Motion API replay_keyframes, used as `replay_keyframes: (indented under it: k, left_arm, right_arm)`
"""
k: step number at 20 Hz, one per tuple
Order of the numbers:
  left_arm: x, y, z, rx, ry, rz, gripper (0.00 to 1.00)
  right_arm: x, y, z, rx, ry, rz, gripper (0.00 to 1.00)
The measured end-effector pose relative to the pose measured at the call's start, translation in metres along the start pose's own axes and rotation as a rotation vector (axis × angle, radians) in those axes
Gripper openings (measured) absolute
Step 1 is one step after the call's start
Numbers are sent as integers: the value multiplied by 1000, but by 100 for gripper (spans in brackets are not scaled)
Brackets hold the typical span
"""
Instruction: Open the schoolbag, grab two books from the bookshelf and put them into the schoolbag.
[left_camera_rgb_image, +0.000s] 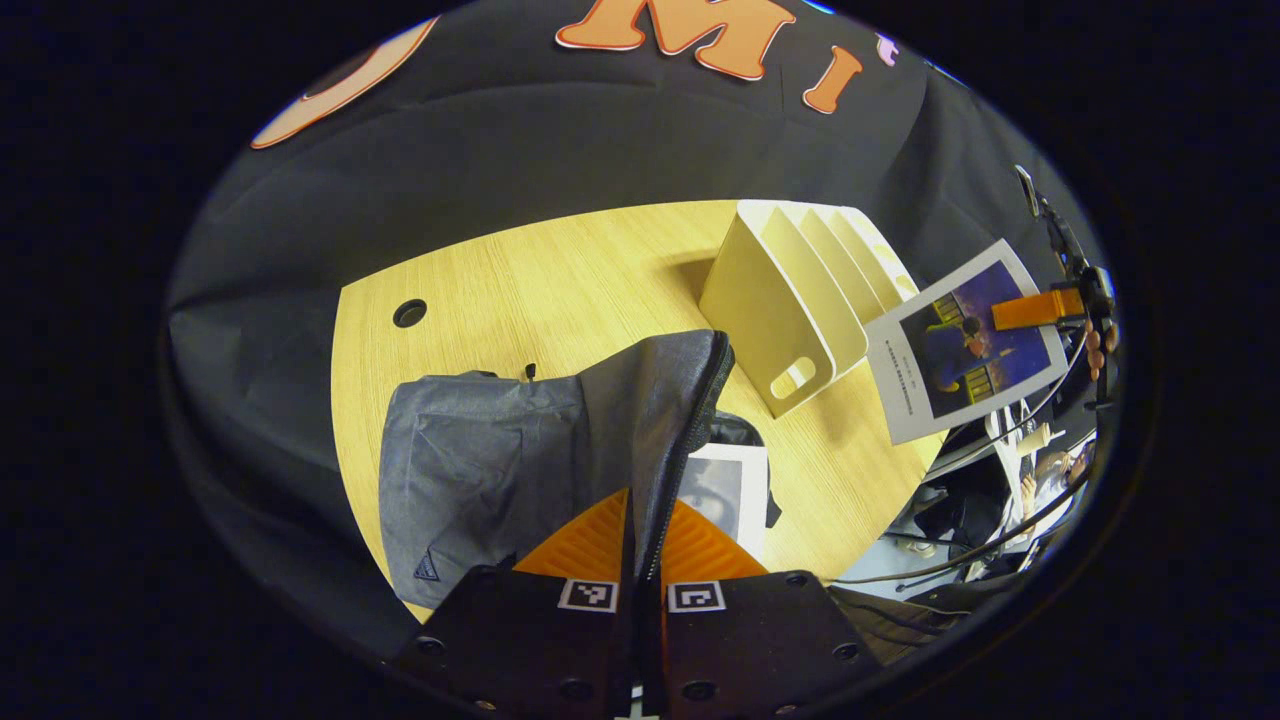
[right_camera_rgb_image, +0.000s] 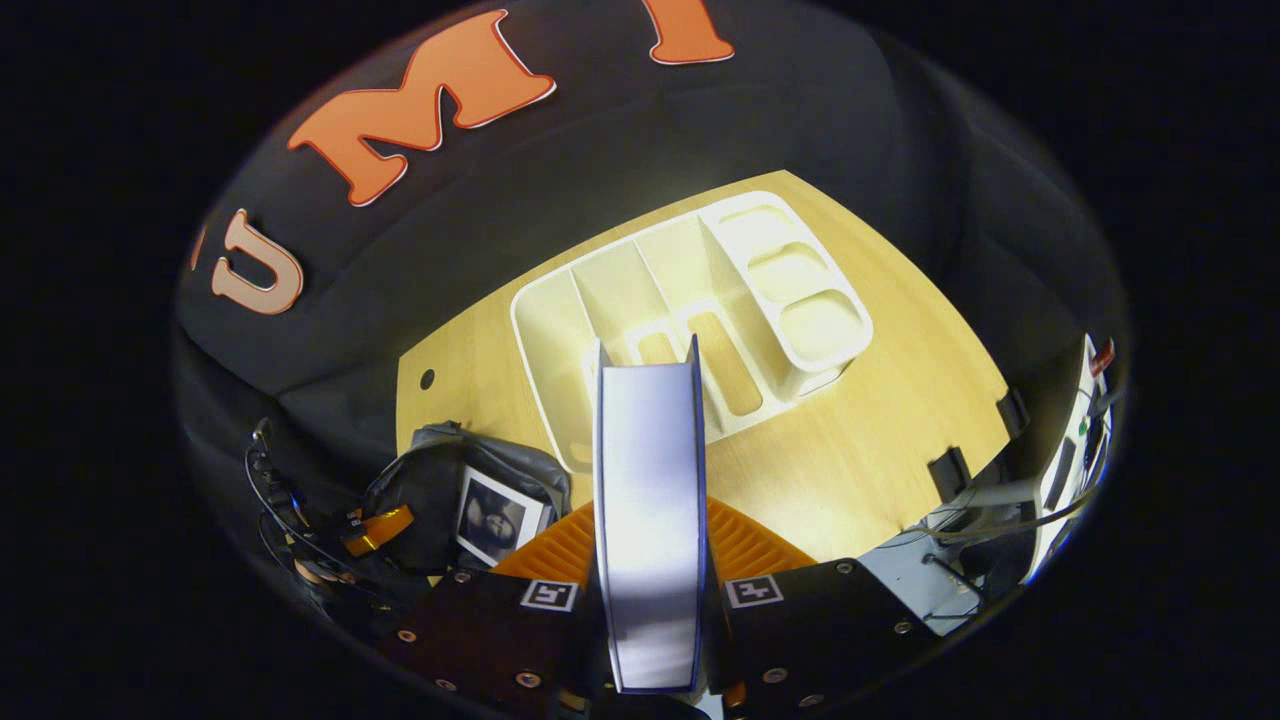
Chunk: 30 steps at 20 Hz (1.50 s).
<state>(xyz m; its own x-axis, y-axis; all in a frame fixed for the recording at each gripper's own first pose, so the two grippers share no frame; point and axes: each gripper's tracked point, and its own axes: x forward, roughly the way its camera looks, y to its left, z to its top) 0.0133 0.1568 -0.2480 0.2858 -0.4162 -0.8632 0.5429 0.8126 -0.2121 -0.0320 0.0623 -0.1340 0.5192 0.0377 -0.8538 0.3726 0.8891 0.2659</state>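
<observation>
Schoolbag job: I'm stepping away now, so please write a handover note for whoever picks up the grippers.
Left gripper: shut on the schoolbag flap, holding the bag open.
Right gripper: shut on the second book, lifted above the table, clear of the bookshelf.
Done: bag open, first book inside it.
Left: bring the second book over, slide it into the bag, then release both grippers.

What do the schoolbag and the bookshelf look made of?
Schoolbag: grey woven fabric, matte, judging by its creases and zipper edge. Bookshelf: likely moulded plastic, cream, smooth, with thin rigid dividers and rounded corners.
</observation>
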Motion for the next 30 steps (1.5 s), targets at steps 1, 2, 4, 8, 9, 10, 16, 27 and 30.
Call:
replay_keyframes:
  k: [1, 2, 4, 8, 9, 10, 16, 27, 30]
  left_arm:
    - [-2, 0, 0, 13, -1, -3, 4]
    - [-2, 1, 0, 22, -1, -1, 4]
    - [-5, 2, 0, 40, 1, -6, 4]
    - [-9, 7, 1, 78, 4, -5, 4]
    - [-9, 8, 2, 75, -2, -3, 4]
    - [-9, 7, 2, 67, -3, -8, 4]
    - [-11, 9, 3, 89, -4, -12, 4]
    - [-13, 11, 7, 102, -23, -8, 4]
    - [-16, 13, 8, 102, -31, -9, 4]
  right_arm:
    - [-2, 0, -9, 18, -8, 0, 39]
    - [-3, -1, -16, 40, -18, 4, 39]
    - [-6, 1, -33, 80, -30, 19, 39]
    - [-8, 14, -56, 143, -34, 75, 39]
    - [-8, 18, -60, 147, -38, 86, 39]
    - [-10, 24, -64, 152, -39, 97, 39]
    - [-8, 66, -79, 165, -36, 211, 39]
    - [29, 144, -97, 182, 8, 426, 38]
    - [47, 161, -104, 207, 23, 476, 38]
